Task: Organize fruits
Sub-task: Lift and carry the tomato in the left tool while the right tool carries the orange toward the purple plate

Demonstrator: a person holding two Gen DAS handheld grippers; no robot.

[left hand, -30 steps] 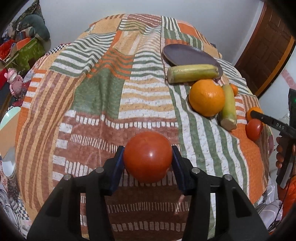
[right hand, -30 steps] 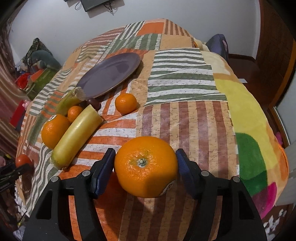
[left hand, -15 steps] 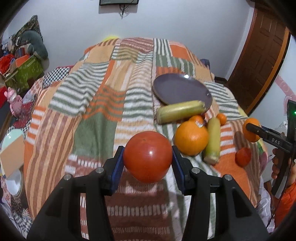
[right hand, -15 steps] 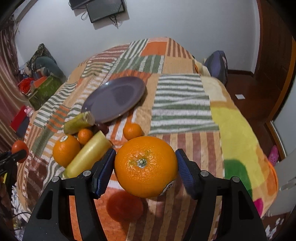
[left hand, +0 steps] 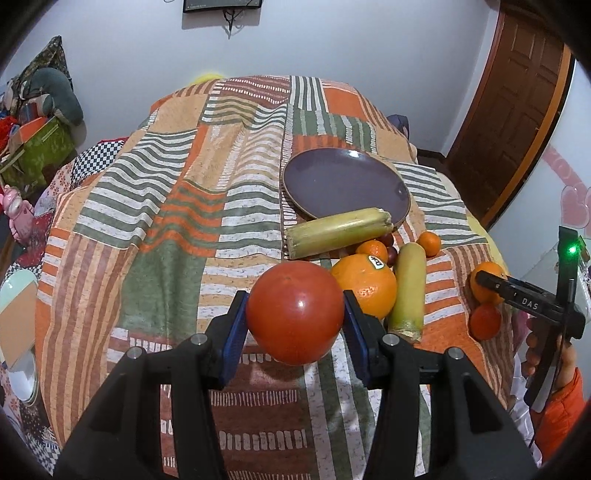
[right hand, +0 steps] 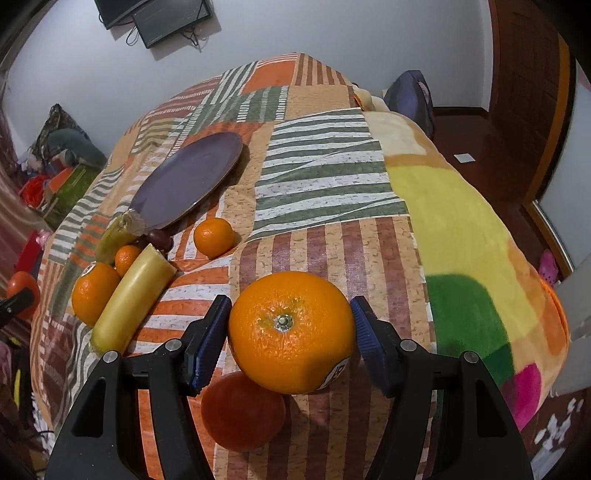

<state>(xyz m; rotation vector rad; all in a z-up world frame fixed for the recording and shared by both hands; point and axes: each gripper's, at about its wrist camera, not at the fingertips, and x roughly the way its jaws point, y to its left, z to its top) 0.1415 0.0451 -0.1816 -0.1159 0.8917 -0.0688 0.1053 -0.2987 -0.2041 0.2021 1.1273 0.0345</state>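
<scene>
My left gripper (left hand: 295,314) is shut on a red tomato (left hand: 294,312), held above the patchwork blanket. My right gripper (right hand: 290,330) is shut on a large orange (right hand: 291,330), held above a second red tomato (right hand: 242,415) lying on the blanket. An empty purple plate (left hand: 345,184) sits further back; it also shows in the right wrist view (right hand: 188,184). Between plate and grippers lie a stickered orange (left hand: 365,288), two yellow-green stalk pieces (left hand: 338,230) (left hand: 408,288), small tangerines (right hand: 213,236) and dark grapes (right hand: 160,238).
The blanket-covered bed (left hand: 166,221) drops off at its edges. A wooden door (left hand: 517,92) stands at the right. Boxes and toys (left hand: 33,144) sit on the floor at the left. A wall screen (right hand: 170,18) hangs behind.
Both grippers have lifted and pulled back with their fruit; the plate and fruit pile look farther off. A tomato on the blanket has come into view under the right gripper.
</scene>
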